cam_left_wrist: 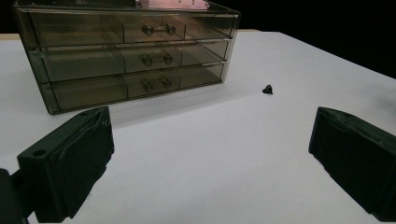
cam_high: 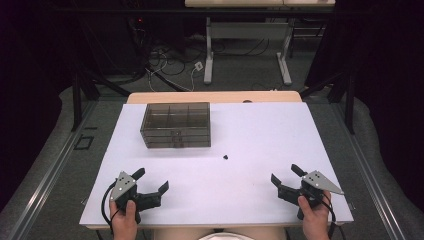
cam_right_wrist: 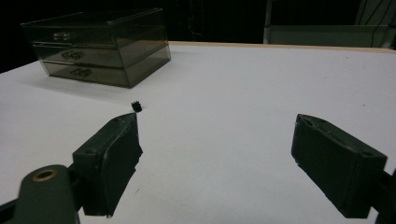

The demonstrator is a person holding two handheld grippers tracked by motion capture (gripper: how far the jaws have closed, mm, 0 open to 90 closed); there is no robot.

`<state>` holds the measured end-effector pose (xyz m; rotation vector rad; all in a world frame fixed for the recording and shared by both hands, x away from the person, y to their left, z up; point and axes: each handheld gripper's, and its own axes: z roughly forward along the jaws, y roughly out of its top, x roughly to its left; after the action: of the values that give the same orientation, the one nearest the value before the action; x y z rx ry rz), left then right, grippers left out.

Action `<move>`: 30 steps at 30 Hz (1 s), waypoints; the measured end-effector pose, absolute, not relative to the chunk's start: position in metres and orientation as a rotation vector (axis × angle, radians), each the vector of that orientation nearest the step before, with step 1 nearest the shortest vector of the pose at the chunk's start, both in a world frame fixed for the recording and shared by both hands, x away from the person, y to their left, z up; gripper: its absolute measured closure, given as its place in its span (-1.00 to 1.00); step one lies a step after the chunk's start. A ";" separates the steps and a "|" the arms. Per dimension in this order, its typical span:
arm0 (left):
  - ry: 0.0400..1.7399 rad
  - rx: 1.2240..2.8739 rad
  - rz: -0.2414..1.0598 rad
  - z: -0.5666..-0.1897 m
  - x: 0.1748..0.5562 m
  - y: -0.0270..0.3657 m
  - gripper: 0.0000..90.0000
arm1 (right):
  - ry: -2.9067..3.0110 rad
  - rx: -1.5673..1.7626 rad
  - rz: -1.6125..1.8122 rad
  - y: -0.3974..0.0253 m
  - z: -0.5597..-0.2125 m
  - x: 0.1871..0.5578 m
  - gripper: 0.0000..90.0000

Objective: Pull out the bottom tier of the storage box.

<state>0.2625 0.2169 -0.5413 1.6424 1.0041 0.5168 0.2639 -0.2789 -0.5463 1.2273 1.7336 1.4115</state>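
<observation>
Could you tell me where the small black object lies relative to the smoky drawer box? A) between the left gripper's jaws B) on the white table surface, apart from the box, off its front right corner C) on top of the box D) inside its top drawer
B: the small black object sits alone on the white table, clear of the drawer box, whose three drawers are shut.

Bare hands grip two black grippers: left gripper [cam_high: 151, 181], right gripper [cam_high: 286, 175]. Blocky jaws with screw holes, grey triangular top plates, black trailing cables.
</observation>
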 end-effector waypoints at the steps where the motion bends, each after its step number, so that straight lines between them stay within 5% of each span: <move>1: 1.004 1.642 0.517 -0.541 0.262 0.217 -0.99 | 1.734 1.227 1.412 -0.279 -0.546 0.264 -0.67; 30: 1.119 1.590 0.441 -0.543 0.273 0.211 -0.99 | 1.756 1.216 1.398 -0.274 -0.551 0.271 -0.67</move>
<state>0.2728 0.2106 -0.5427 1.5899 1.1189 0.4407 0.2705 -0.2738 -0.5510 1.2164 1.7559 1.3984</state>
